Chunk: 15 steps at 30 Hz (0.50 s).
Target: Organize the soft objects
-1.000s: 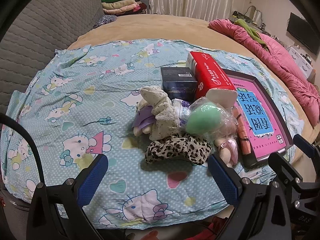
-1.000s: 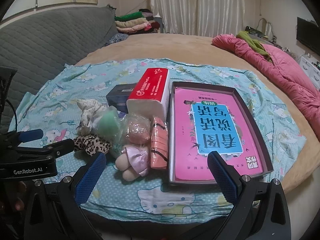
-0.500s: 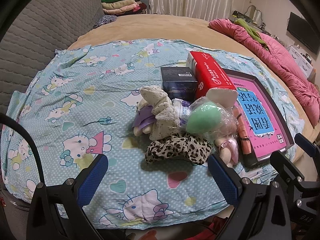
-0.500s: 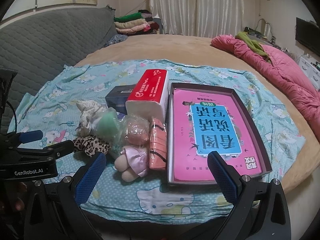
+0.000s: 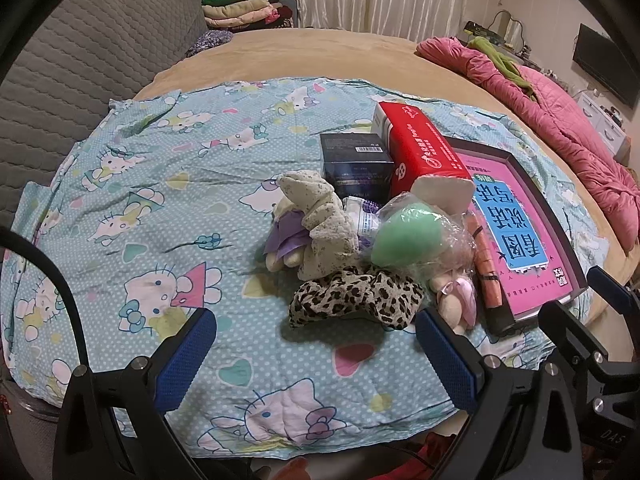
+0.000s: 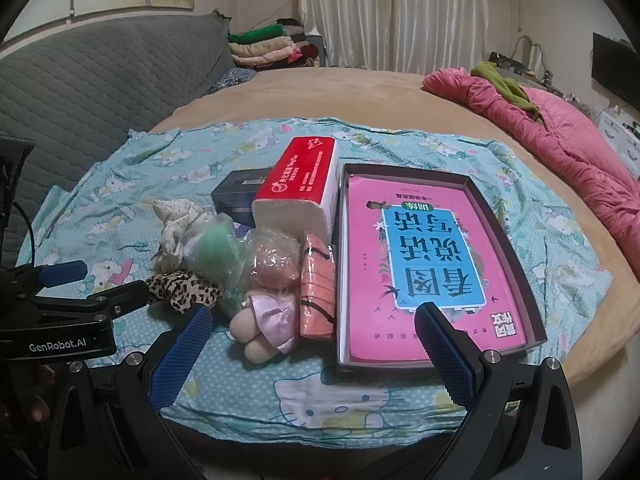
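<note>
Almost nothing had changed over the last second: both views matched the earlier ones apart from a very slight drift of the cameras, and no item had been touched. That suggested the sorting of the soft things had not yet begun.

One round bed (image 5: 320,56) filled the scene, with one pink quilt (image 5: 560,120) bunched along its right side and one blue cartoon-cat sheet (image 5: 140,200) spread near the front edge. All the items sat on that sheet.

One shallow dark tray (image 6: 498,232) lay at the right, holding one pink book (image 6: 424,272). Just left of it stood one red pack of tissues (image 6: 298,184), touching one dark box (image 6: 236,196).

The soft things were heaped together in front of those boxes, between the two tools. There was one leopard-print scrunchie (image 5: 356,296), one pale floral cloth (image 5: 320,224), one green sponge (image 5: 406,240) in clear plastic wrap, one peach-coloured sponge (image 6: 274,264) also wrapped, one folded orange cloth (image 6: 316,288) against the tray, and two small dolls: one in a pink dress (image 6: 266,324) and one in purple (image 5: 284,240).

The left gripper (image 5: 316,356) hovered in front of the scrunchie, its fingers spread wide and empty. The right gripper (image 6: 312,352) hung before the pink-dressed doll and the tray, its fingers likewise spread and holding nothing.
</note>
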Tool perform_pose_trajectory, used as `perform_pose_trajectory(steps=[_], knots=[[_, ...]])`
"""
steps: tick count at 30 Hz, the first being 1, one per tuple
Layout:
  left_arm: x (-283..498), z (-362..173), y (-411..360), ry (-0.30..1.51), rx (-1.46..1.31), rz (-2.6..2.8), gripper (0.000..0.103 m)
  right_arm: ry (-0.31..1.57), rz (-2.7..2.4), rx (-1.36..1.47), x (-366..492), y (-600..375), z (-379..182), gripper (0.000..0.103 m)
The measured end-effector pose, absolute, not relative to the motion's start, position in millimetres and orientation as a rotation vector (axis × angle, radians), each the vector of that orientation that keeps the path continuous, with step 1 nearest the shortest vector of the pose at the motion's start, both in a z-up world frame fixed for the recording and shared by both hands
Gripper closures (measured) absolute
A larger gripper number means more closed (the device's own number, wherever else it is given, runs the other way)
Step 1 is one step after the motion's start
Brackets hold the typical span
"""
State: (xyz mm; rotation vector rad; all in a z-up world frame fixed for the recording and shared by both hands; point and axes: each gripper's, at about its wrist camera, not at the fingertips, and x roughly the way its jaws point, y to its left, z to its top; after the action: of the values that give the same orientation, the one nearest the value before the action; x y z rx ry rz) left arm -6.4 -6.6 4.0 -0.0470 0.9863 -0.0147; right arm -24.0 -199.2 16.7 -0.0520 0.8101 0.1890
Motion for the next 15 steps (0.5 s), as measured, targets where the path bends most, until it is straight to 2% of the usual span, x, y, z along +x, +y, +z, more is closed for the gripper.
perform_pose_trajectory(steps=[15], knots=[[4, -2, 16, 0.990, -0.143, -0.031, 0.002, 0.801, 0.254, -0.051, -18, -187, 16, 0.002]])
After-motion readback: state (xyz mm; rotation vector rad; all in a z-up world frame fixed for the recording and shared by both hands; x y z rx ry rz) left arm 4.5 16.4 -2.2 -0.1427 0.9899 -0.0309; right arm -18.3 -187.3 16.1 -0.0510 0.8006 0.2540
